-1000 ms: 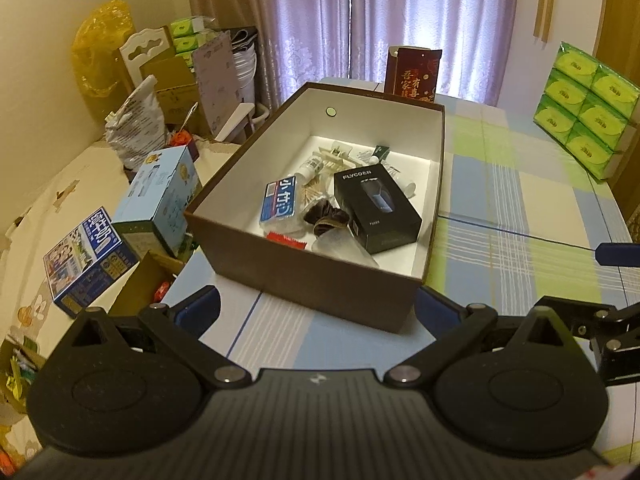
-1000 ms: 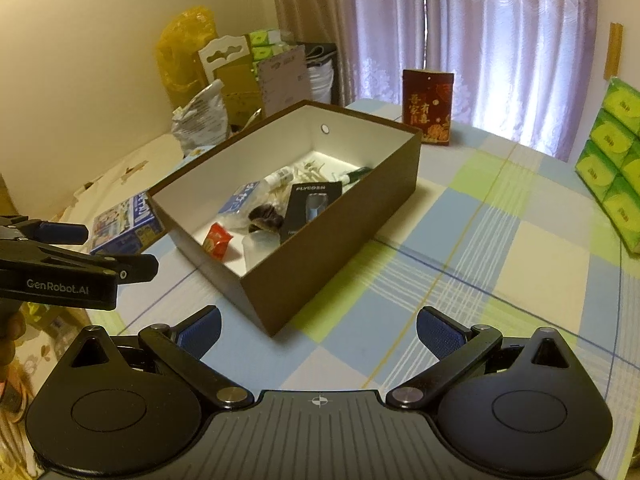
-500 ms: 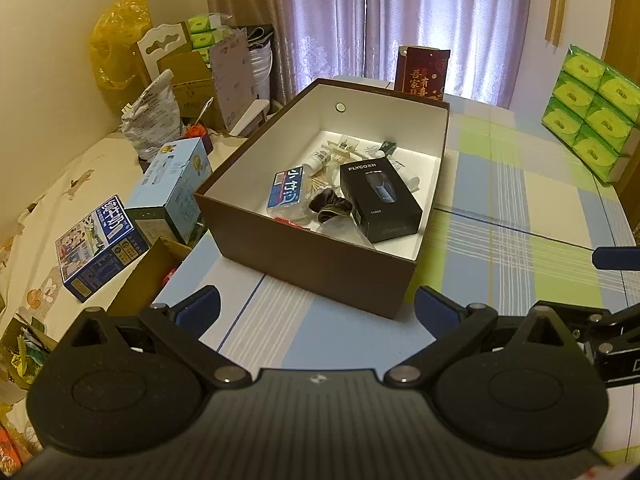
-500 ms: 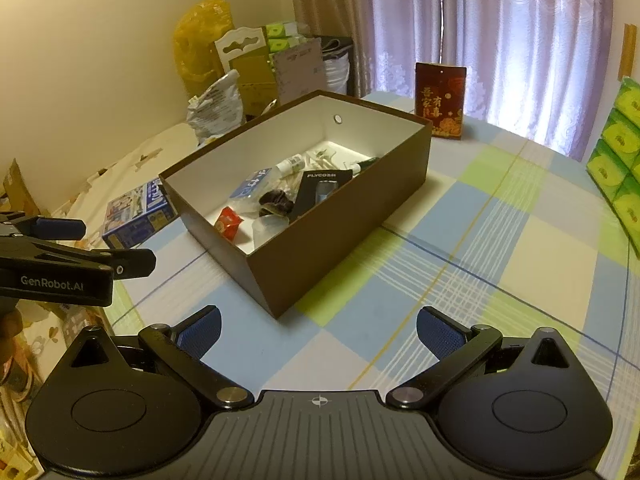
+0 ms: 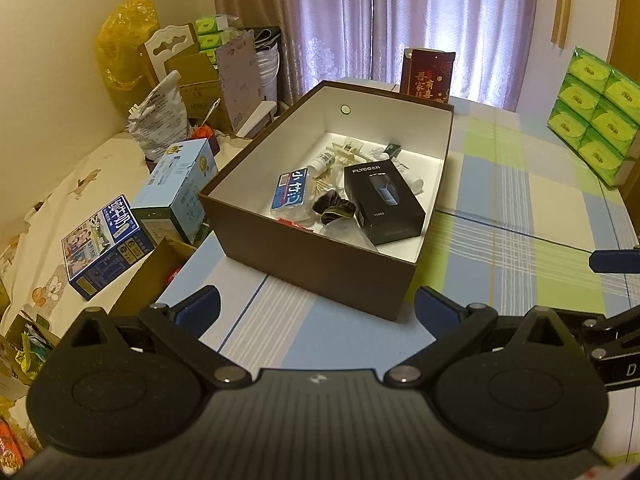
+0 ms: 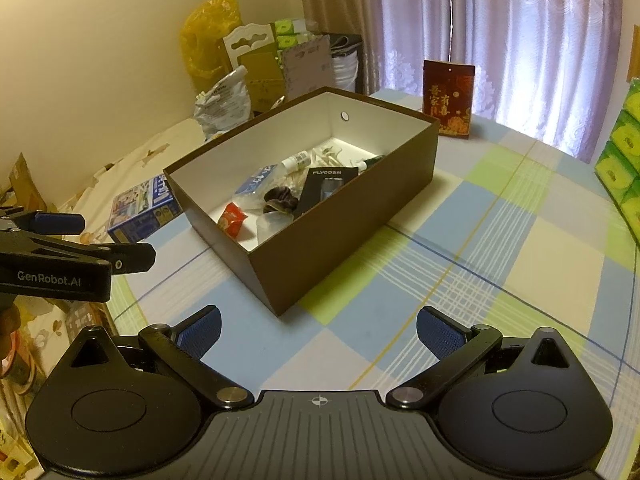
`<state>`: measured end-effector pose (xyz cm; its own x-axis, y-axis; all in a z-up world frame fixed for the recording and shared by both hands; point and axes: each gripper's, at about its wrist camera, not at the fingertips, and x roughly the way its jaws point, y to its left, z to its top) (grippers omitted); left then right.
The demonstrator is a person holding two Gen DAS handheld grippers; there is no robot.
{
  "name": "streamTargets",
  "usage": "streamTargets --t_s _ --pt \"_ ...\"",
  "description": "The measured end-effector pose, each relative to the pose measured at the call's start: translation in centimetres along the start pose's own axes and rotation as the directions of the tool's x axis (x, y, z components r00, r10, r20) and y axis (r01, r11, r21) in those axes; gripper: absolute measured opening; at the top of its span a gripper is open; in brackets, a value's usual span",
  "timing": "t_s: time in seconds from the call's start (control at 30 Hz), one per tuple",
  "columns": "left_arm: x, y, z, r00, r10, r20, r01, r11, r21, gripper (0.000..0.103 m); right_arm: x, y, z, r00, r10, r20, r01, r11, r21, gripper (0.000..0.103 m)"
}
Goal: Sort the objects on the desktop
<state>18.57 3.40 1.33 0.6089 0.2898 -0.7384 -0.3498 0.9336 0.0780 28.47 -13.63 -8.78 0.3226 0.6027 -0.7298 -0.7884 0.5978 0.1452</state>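
Brown box (image 5: 320, 264), long axis toward the curtains (image 5: 440, 20).

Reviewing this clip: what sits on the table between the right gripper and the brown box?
Nothing. In the right wrist view, only bare checked tablecloth lies between the open right gripper and the brown box's near corner.

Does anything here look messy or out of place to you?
The brown box sits skewed to the tablecloth's checks. Inside, the black Flyco carton lies tilted on a loose jumble of small packets. Left of the table, cartons such as the blue milk box lie scattered on the sheet. Nothing looks spilled or broken.
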Motion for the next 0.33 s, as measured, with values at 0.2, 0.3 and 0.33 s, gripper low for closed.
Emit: streamTargets --t_s 0.2,0.3,0.33 --pt "0.23 -0.08 0.28 1.000 0.004 0.001 -0.004 1.000 0.003 0.102 0.18 -0.21 0.16 1.000 0.003 -0.002 -0.003 1.000 0.007 0.101" --pt "0.43 -0.10 0.55 1.000 0.011 0.002 -0.011 1.000 0.006 0.102 0.38 -0.36 0.29 1.000 0.006 -0.003 -0.006 1.000 0.010 0.101" --pt "0.51 -0.09 0.62 1.000 0.010 0.002 -0.010 1.000 0.006 0.102 0.45 -0.41 0.35 1.000 0.007 -0.004 -0.007 1.000 0.011 0.101"
